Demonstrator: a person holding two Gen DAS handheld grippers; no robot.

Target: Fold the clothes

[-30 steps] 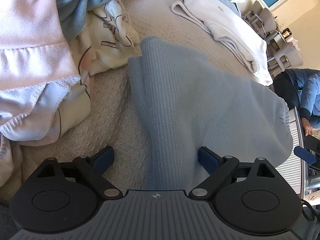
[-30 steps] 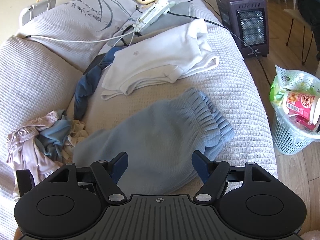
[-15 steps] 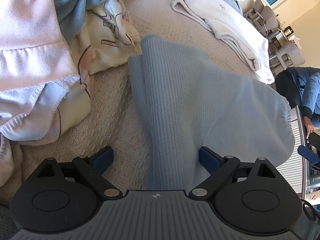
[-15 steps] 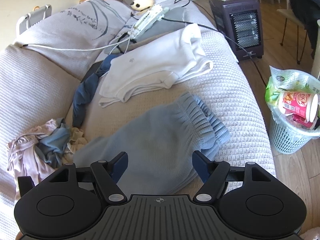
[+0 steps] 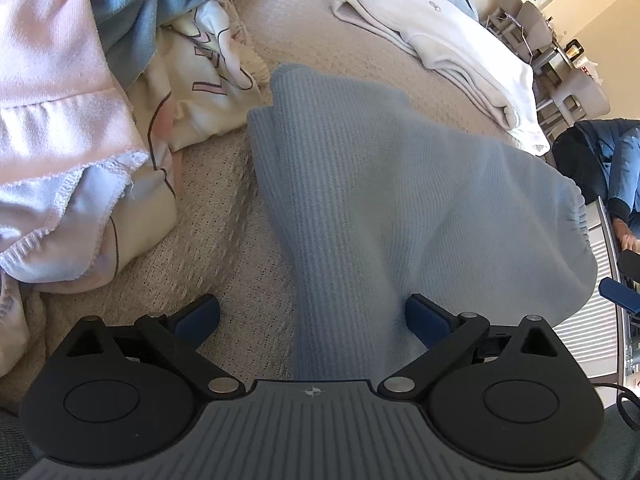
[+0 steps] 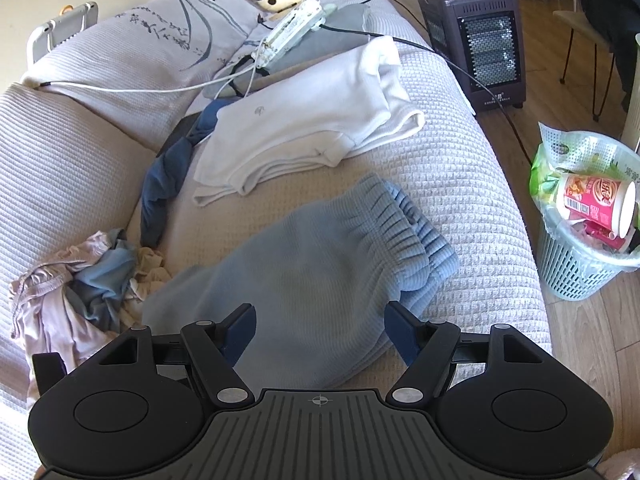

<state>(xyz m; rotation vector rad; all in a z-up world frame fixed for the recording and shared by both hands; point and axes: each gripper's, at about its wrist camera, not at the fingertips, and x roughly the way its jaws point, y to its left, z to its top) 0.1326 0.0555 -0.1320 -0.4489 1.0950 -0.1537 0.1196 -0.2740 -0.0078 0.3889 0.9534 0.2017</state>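
Light blue ribbed trousers [image 5: 392, 200] [image 6: 320, 276] lie folded on the beige bed cover [image 6: 452, 168], elastic waistband toward the bed's right edge. My left gripper [image 5: 312, 318] hovers over their near end; its jaws are opening, and the cloth lies under and between them without being pinched. My right gripper [image 6: 320, 330] stands open just above the same trousers, its pads apart from the fabric. A folded white garment [image 6: 304, 128] [image 5: 452, 48] rests farther up the bed. A crumpled heap of pink, blue and cream clothes [image 5: 80, 120] [image 6: 80, 288] lies to the left.
A dark blue garment [image 6: 168, 184] lies beside the white one. Pillows [image 6: 160, 56], a power strip with cables [image 6: 292, 32] sit at the bed's head. On the floor stand a heater [image 6: 480, 44] and a full waste basket [image 6: 584, 232]. A seated person [image 5: 624, 168] shows at right.
The left gripper's fingers have spread a little wider. The right wrist view has shifted slightly, with the trousers lying as before.
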